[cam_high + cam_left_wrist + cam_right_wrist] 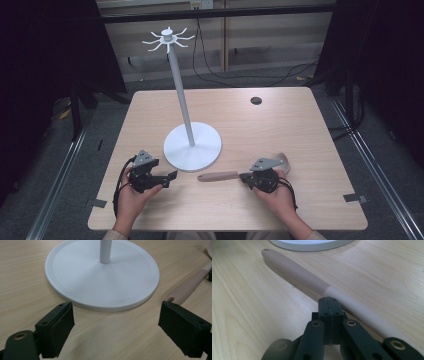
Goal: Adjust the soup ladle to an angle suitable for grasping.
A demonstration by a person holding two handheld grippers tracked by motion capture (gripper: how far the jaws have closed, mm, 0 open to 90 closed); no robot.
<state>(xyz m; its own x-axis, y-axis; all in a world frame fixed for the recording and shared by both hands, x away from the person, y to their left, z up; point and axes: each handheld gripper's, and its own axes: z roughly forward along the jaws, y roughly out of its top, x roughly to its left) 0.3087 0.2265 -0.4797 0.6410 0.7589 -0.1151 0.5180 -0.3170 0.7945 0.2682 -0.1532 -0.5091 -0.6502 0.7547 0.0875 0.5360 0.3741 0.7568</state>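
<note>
Wood table (300, 125) | no readable writing | left hand-held gripper (116, 322) apart | right hand-held gripper (328, 302) together beside spatula (312, 281)

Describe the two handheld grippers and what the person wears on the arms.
Both the left gripper and the right gripper are black, built of hinged links with brass-coloured rivets and two blocky jaws faced with dark pads. Each carries a grey three-cornered plate on top, and a black cable loops from each body past the hand. Light beige sleeves show at the wrists.
</note>
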